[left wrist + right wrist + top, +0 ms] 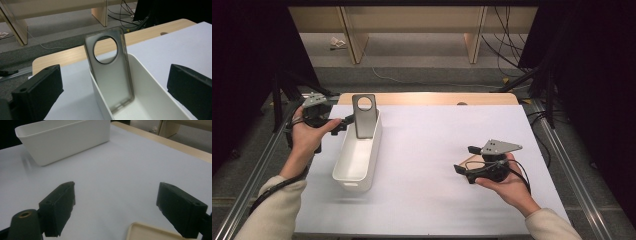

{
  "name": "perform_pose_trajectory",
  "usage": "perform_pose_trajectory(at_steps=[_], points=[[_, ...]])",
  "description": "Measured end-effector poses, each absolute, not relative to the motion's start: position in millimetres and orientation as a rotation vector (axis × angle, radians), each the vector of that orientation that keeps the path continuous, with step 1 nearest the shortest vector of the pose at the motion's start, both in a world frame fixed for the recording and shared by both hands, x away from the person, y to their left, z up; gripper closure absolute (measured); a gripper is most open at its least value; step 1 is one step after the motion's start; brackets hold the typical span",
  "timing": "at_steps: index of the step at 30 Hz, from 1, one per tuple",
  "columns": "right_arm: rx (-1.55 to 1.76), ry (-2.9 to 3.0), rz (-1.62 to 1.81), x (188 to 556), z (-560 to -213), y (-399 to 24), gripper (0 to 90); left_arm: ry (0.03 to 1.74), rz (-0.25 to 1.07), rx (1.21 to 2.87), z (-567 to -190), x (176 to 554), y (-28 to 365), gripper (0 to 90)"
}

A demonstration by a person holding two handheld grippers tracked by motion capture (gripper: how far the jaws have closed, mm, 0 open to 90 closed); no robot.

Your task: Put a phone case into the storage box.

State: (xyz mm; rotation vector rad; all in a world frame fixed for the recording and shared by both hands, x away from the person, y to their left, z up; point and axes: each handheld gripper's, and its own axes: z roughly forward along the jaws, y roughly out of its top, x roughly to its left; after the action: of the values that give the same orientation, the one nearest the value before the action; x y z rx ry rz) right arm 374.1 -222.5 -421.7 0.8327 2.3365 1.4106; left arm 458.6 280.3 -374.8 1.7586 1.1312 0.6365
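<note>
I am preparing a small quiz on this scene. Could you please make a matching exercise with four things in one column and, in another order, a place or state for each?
Things:
1. phone case
2. white bin
3. left gripper
4. beige flat piece

Places or states:
A. lies on the table just under the right gripper
B. open, beside the far end of the bin
C. stands upright, leaning on the far end wall inside the bin
D. rests on the white table cover, on its left part

Pairs: 1-C, 2-D, 3-B, 4-A
</note>
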Motion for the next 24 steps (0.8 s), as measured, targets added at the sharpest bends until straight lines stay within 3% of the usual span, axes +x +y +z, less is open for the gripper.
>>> perform_pose_trajectory(at_steps=[13, 24], points=[[0.869, 2.308, 1.402, 379.9, -420.1, -228.3, 16.4, 1.045, 0.539, 1.765, -390.1, 390.5, 251.9, 0.0], [0.887, 2.293, 1.4, 382.1, -418.8, -232.1, 16.4, 0.994, 0.497, 1.796, -401.2, 363.9, 232.5, 0.0]])
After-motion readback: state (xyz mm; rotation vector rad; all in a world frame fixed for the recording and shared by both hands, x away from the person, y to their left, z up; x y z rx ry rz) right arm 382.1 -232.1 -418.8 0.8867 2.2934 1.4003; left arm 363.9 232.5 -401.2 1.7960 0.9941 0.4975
